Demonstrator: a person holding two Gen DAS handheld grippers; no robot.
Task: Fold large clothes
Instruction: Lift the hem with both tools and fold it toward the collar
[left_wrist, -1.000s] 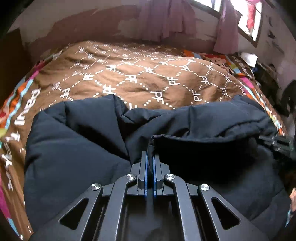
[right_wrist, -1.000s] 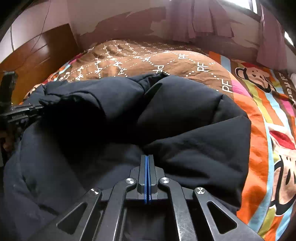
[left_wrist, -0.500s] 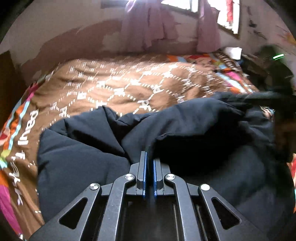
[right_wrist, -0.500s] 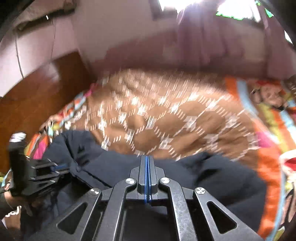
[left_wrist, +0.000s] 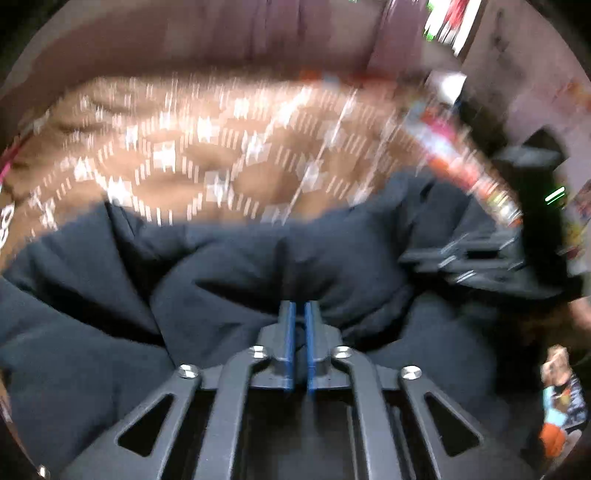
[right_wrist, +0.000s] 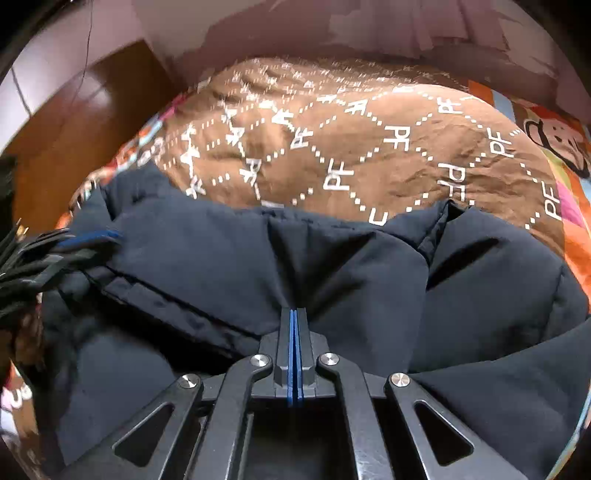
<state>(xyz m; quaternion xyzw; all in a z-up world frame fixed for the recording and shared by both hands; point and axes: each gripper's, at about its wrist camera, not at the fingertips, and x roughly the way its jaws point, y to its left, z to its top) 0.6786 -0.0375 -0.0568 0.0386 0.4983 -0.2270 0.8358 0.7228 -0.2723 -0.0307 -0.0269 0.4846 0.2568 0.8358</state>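
Brown patterned bedspread (right_wrist: 369, 155) stretches far behind a dark padded jacket (right_wrist: 332, 273) lying near. Left gripper (left_wrist: 299, 314) and right gripper (right_wrist: 296, 317) each pinch its bunched fabric. Slippery, bulky padding could slide free, spoiling the fold.

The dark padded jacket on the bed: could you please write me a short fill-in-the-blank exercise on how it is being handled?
1. The jacket is dark ____ in colour.
2. The right gripper is ____ on the jacket's fabric.
3. The blanket under the jacket is mostly ____ with white letters.
4. The left gripper has pads coloured ____.

Missing words: navy; shut; brown; blue
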